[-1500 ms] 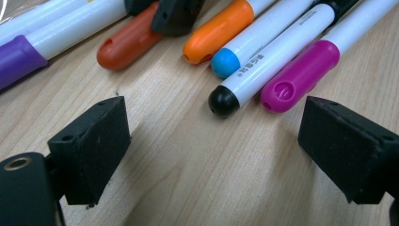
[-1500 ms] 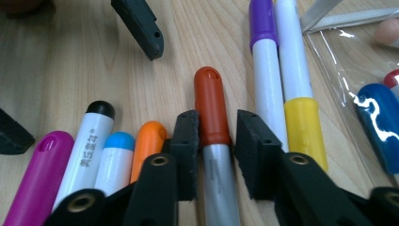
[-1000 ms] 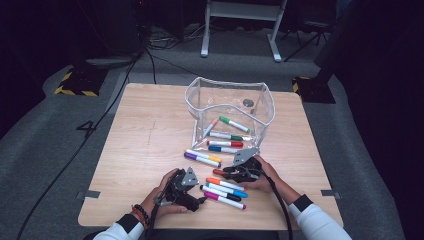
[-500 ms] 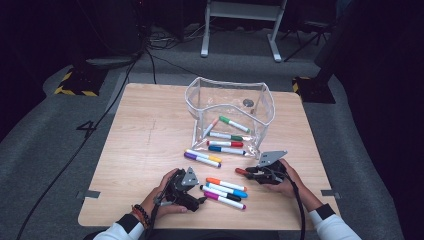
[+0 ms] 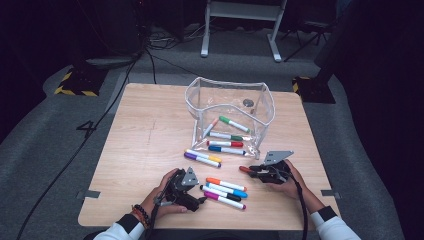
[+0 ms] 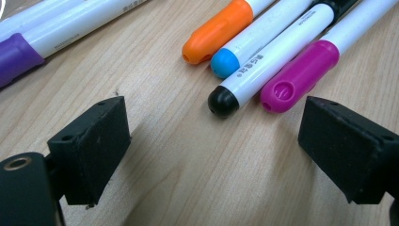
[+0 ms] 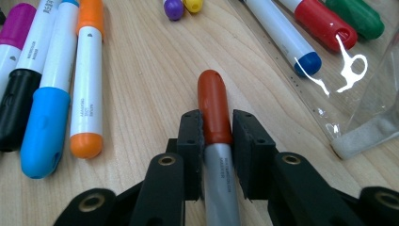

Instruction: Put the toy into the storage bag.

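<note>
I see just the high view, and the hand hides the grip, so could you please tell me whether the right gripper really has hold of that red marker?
Observer: Yes. In the right gripper view, the right gripper is shut on the red-capped marker, its jaws pinching where the cap meets the grey barrel.
Operator: Thank you. Is the left gripper holding anything?
Observer: No. The left gripper is open, with the wooden table showing between its jaws.
Operator: What lies ahead of it?
Observer: The cap ends of the black-capped marker and the magenta-capped marker. The jaws touch neither.
</note>
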Demonstrator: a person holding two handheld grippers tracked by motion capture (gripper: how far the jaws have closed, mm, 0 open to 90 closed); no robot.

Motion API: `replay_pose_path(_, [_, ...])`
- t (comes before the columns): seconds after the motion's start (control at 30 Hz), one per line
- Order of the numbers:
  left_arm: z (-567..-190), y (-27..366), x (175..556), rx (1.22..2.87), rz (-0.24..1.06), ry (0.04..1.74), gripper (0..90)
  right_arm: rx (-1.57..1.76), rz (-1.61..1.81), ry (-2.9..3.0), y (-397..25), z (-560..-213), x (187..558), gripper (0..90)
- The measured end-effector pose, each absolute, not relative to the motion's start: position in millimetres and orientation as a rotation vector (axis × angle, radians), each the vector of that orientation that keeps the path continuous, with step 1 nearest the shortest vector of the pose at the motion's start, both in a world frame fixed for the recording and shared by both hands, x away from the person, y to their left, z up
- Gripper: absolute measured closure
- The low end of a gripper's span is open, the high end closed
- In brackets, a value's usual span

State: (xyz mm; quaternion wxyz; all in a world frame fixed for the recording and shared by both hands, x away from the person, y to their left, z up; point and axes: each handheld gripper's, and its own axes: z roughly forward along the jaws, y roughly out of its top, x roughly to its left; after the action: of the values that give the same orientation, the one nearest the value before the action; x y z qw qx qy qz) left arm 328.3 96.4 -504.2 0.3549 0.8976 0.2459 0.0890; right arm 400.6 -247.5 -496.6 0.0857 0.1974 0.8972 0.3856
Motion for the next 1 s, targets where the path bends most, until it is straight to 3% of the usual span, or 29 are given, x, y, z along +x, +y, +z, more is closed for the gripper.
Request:
replay_pose_path(0.27, [-504, 96, 328, 2.319, 0.230, 0.634, 9.8, 0.619, 1.176, 2.639, -256, -491, 401, 74.8])
replay_pose_path(1.0, [-504, 96, 329, 2.321, 0.227, 0.631, 9.8, 0.615, 1.356, 2.387, -303, -417, 382, 74.9])
